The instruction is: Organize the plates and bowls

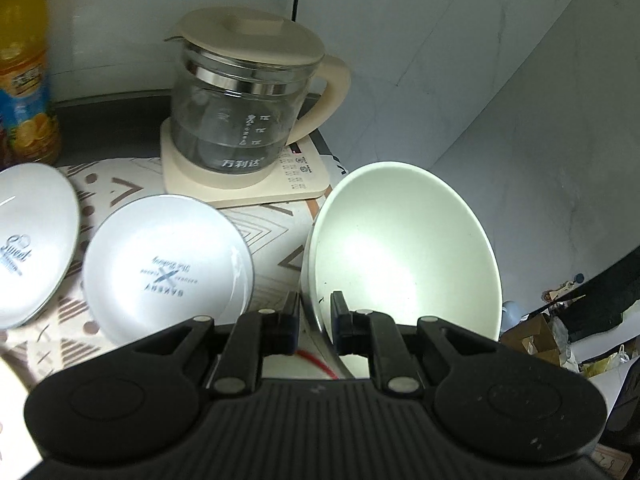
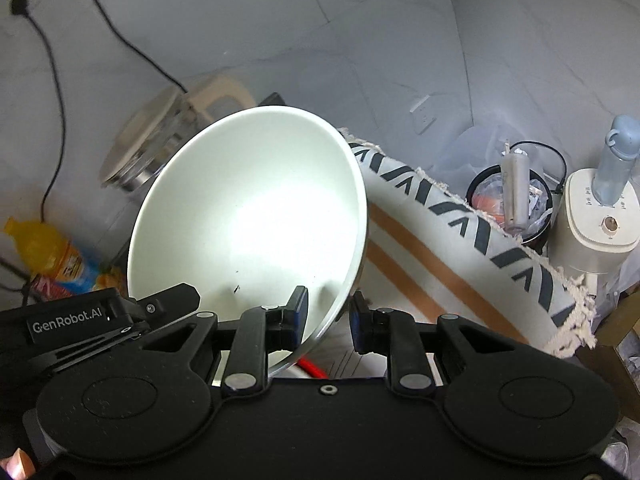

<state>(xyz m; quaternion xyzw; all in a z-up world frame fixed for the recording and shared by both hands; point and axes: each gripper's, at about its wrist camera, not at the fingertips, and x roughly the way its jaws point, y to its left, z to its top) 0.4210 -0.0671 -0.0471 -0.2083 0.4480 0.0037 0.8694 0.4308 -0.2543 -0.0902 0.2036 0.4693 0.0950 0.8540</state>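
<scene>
Between both hand-held grippers, left and right each pinching its rim, I hold the white bowl: rigid, glazed, slippery, breakable, so rim grips stay firm.

Left tongs clamped on the rim of a tilted white bowl. Two printed white plates lie on the patterned cloth to the left; a glass kettle stands behind, an orange drink bottle at far left.

bowls: one, large and white
plates: two, printed
kettles: one
juice bottles: one
</scene>
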